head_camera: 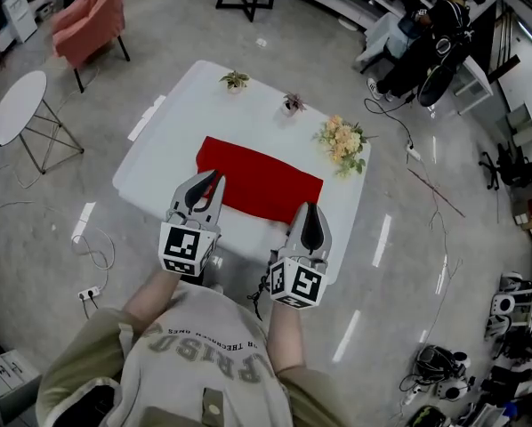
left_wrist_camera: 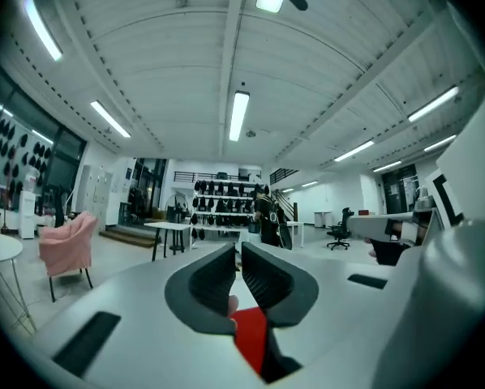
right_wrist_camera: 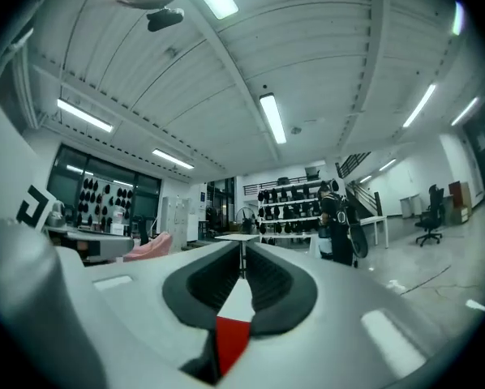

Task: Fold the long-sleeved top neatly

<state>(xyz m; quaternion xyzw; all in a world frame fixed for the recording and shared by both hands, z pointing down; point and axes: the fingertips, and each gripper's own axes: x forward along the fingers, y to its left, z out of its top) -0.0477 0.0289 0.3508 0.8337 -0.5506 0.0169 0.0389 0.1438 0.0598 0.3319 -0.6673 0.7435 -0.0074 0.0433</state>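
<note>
Now red top (head_camera: 259,183) folded on table (head_camera: 159,160), L tongs (head_camera: 213,179), R tongs (head_camera: 309,207) closed

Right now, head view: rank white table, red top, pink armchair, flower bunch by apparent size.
1. white table
2. red top
3. pink armchair, which stands farther off on the floor, so its true size is unsure
4. flower bunch

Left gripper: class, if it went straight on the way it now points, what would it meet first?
Nothing close: the left gripper points level across the room, and the far shelving looks first in line; depth unclear.
</note>
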